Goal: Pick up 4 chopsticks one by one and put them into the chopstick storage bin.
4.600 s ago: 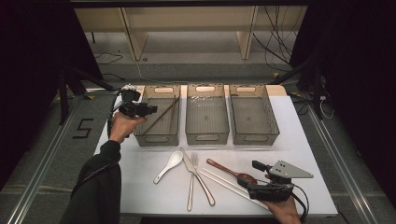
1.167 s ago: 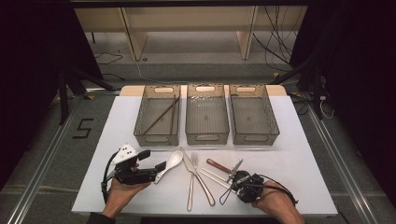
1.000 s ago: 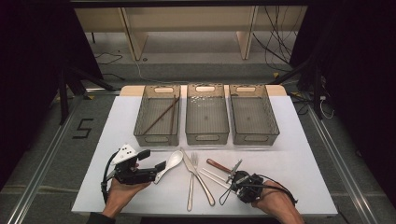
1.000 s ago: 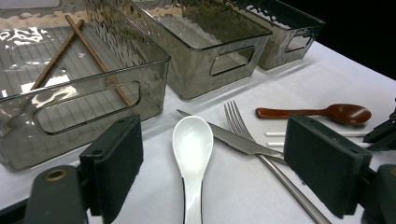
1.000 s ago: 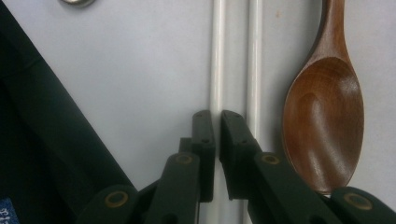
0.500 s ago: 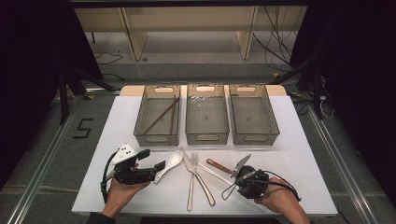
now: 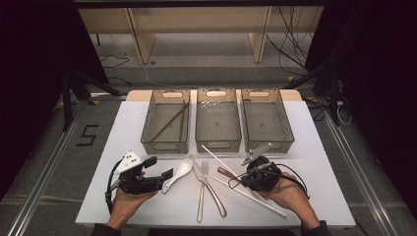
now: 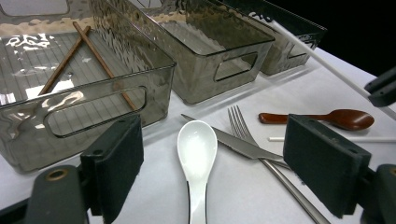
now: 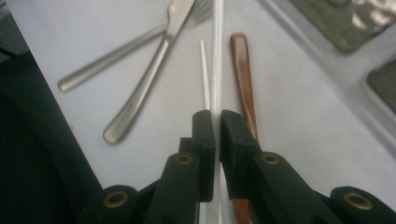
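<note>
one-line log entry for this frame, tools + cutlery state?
right tool: shut on white chopstick, raised off table | left tool: open around white spoon, not gripping | second white chopstick: on table | left bin: brown chopsticks inside

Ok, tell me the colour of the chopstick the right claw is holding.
White. The chopstick pinched in the right claw shows best in the right gripper view.

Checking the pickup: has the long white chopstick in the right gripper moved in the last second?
Yes. The white chopstick has risen, its far tip now near the middle grey bin.
</note>
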